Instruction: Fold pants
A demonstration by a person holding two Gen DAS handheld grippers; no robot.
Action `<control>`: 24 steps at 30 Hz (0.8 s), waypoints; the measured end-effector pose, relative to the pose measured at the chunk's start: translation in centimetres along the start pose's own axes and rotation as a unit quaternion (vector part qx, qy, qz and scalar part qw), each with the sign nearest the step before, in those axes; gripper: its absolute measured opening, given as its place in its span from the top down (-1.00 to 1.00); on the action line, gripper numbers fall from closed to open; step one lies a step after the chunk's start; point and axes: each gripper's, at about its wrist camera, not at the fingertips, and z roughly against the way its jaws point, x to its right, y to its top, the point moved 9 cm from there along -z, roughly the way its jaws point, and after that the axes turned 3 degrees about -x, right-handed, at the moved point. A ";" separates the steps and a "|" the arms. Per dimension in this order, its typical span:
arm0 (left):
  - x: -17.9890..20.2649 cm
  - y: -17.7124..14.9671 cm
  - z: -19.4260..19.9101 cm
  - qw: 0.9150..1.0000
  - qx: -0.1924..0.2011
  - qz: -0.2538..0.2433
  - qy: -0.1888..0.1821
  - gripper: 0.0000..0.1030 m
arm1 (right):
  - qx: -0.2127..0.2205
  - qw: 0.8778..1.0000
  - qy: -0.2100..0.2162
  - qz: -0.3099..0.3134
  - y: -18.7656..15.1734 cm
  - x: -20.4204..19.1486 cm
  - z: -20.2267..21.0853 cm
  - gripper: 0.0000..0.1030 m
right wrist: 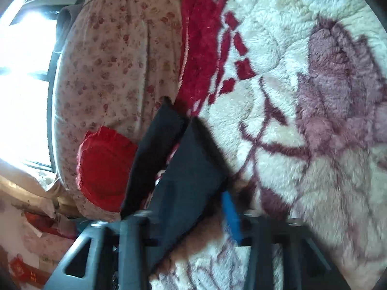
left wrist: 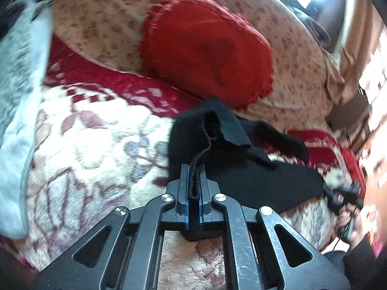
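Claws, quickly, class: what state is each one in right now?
Left claw: shut on the black pants, at the corded edge.
Right claw: blurred; it looks shut on the pants.

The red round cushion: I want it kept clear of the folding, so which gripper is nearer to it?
Left, probably. The left gripper, shut on the black pants, sits just below the red round cushion. The right gripper is off to the side, at the pants' far end.
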 end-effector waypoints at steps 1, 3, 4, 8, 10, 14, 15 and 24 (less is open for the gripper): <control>-0.6 0.1 0.5 1.000 0.005 0.014 0.001 0.93 | 0.002 1.000 -0.016 0.000 0.2 0.7 0.0 0.93; -2.4 0.1 2.0 0.999 0.015 0.037 0.009 0.93 | 0.008 1.000 -0.017 0.002 0.0 0.5 0.3 0.93; -2.9 -0.1 2.6 0.999 0.015 0.041 0.008 0.93 | 0.010 1.000 -0.012 0.012 -0.2 0.1 0.5 0.93; -4.4 -1.4 4.2 0.999 0.010 0.024 0.029 0.93 | -0.010 0.998 -0.006 0.056 -2.0 -1.3 1.0 0.93; -5.0 -1.9 4.8 0.999 0.009 0.035 0.029 0.93 | -0.017 0.998 -0.020 0.057 -2.4 -0.7 1.2 0.93; -6.6 -2.3 7.2 0.998 0.015 0.052 0.040 0.93 | -0.036 0.997 -0.007 0.063 -3.2 -0.5 1.5 0.93; -7.5 -2.4 7.9 0.997 0.018 0.054 0.049 0.93 | -0.049 0.996 -0.005 0.071 -3.7 -0.6 1.3 0.93; -14.1 -4.8 5.7 0.988 -0.015 0.069 0.139 0.88 | -0.164 0.969 -0.073 0.169 -8.7 -0.9 -2.4 0.92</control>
